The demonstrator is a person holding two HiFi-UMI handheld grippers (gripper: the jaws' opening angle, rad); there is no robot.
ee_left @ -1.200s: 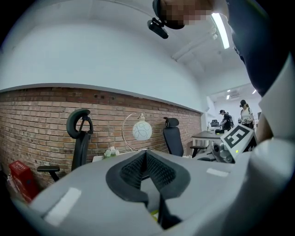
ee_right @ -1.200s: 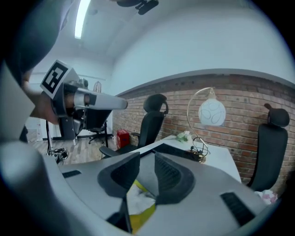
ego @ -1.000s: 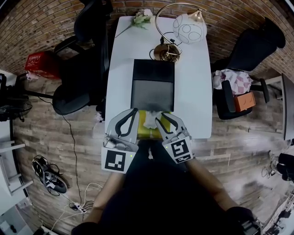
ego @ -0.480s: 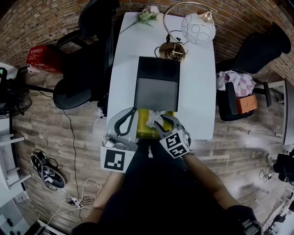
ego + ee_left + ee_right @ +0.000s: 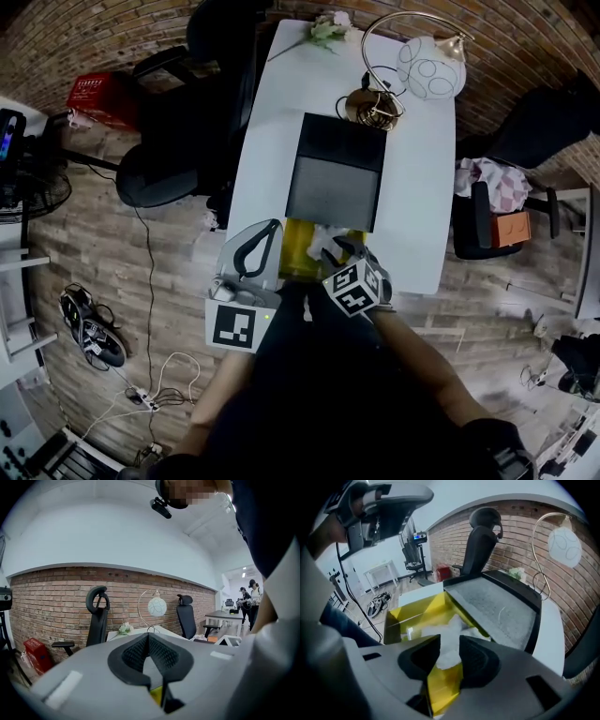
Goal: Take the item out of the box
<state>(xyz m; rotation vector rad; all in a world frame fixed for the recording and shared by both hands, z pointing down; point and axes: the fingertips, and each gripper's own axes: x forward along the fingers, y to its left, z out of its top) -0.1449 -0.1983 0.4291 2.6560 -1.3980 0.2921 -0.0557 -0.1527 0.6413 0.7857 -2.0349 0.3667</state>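
White crumpled item [image 5: 327, 240] sits in the yellow box [image 5: 296, 257] at the table's [image 5: 267, 131] 6 o'clock edge, head view. Left gripper view: my left gripper [image 5: 149, 636] is clenched, empty. Right gripper view: my right gripper [image 5: 449, 641], released and just opening, straddles the item.

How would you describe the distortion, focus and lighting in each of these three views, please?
Head view: strong fisheye bows the table edges; light is even and detail sharp. Left gripper view: the brick wall top arches, and the left gripper near the lens is soft. Right gripper view: the box is crisp, and the frame corners go black.
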